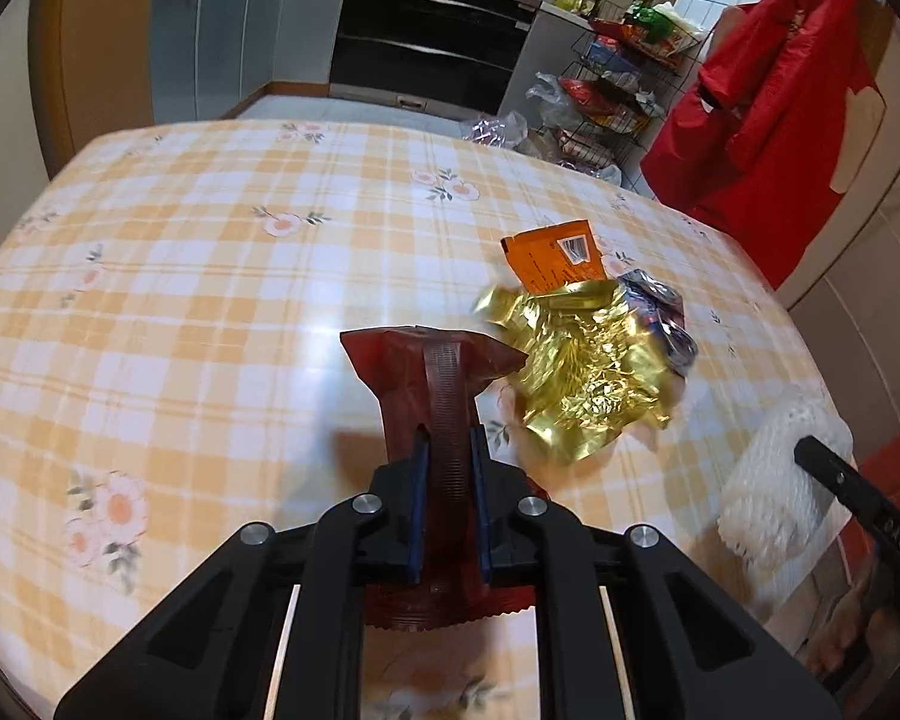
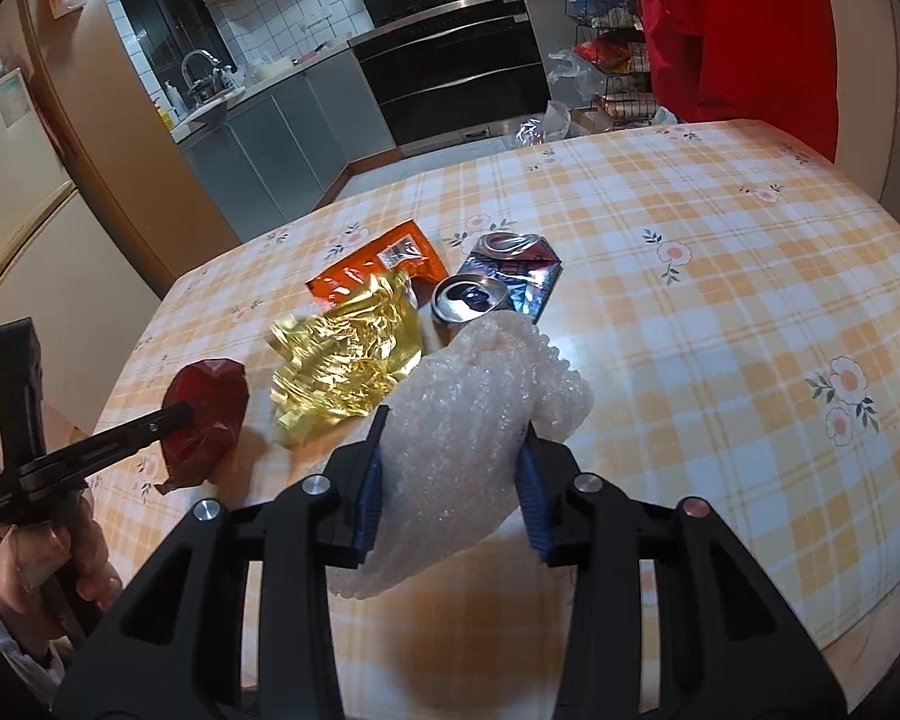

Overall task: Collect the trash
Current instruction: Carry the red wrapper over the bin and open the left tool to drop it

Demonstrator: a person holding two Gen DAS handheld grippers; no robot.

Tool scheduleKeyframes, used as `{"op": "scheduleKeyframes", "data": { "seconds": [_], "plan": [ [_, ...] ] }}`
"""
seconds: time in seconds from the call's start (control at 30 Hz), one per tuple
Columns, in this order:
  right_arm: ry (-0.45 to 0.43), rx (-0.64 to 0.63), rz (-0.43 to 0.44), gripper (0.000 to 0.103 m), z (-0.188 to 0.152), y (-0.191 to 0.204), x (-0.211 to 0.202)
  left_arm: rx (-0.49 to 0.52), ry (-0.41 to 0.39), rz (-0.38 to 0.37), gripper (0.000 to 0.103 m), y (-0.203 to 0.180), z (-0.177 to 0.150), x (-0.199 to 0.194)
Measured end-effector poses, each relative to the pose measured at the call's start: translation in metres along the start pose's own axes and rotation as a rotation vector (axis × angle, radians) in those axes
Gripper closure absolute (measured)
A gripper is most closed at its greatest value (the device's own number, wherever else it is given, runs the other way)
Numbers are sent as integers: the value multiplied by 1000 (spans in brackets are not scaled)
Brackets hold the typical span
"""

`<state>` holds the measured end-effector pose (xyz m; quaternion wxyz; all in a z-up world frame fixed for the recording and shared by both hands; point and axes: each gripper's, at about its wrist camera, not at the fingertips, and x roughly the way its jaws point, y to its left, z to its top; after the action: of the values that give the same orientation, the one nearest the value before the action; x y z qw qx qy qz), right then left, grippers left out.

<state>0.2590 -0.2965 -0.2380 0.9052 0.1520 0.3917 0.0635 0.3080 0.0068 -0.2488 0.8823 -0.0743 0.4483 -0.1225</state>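
My left gripper is shut on a dark red plastic wrapper and holds it above the table; it also shows in the right wrist view. My right gripper is shut on a wad of white bubble wrap, seen at the right edge of the left wrist view. On the table lies a pile: a crumpled gold foil wrapper, an orange packet and a crushed can.
The table has a yellow checked floral cloth. A red garment hangs past the table's far right. A wire rack with bags and an oven stand beyond the far edge.
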Motion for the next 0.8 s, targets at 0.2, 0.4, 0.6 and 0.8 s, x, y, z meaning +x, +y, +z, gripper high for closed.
{"op": "scheduleKeyframes", "data": {
  "seconds": [0.2,0.4,0.6,0.8],
  "plan": [
    [-16,-23,11,63,-6,9,-25,22,-32,11,90,2,-14,-43],
    [-37,-51,27,63,-15,20,-53,17,-72,5,90,-1,-40,-89],
    [-56,-98,32,63,-24,30,-80,26,-95,-2,90,-13,-73,-125],
    [-74,-127,28,63,-35,33,-102,33,-116,-18,90,-24,-101,-155]
  ]
}}
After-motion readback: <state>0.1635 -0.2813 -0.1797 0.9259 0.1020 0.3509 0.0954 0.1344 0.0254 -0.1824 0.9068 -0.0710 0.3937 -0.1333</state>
